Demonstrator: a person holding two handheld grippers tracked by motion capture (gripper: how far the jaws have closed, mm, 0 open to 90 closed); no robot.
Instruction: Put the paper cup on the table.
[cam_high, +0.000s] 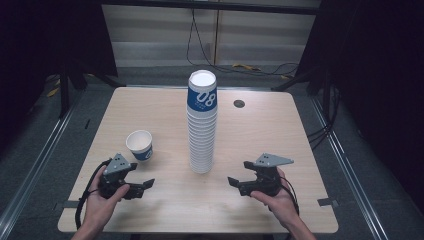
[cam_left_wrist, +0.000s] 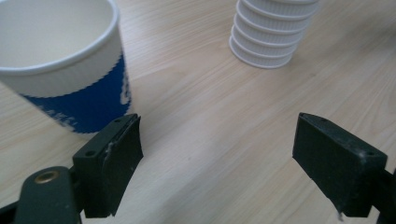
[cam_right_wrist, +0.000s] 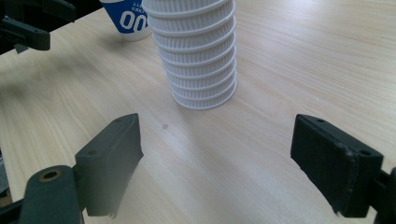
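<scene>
From the high view, a single paper cup (cam_high: 139, 145) is standing upright and open-mouthed toward the table's (cam_high: 260, 135) near left corner, just beyond the left gripper (cam_high: 142, 186), whose jaws are spreading wide with nothing between them. A tall stack of nested cups (cam_high: 202, 122) is rising at the middle of the table, well apart from the single cup. The right gripper (cam_high: 239, 184) is resting low near the front edge, right of the stack, its jaws also standing wide and empty.

In the left gripper view, the single cup (cam_left_wrist: 70, 60) is sitting close ahead of the left-hand jaw, outside the gap rather than in it. Its wall is showing thin white paper with a blue printed band and a rolled rim. It is looking very light, easy to tip and easy to crush, so I would judge a gentle pinch across the wall at mid-height, below the stiffer rim, to be the safest hold. The stack's base (cam_left_wrist: 268, 35) is showing farther off on pale wood grain.

In the right gripper view, the stack (cam_right_wrist: 198, 56) is standing ahead of the open jaws, its rolled rims forming ribbed white rings. Such a tall column is likely top-heavy and apt to topple if nudged; the rims should offer grip. The single cup (cam_right_wrist: 126, 16) is peeking out behind it.
</scene>
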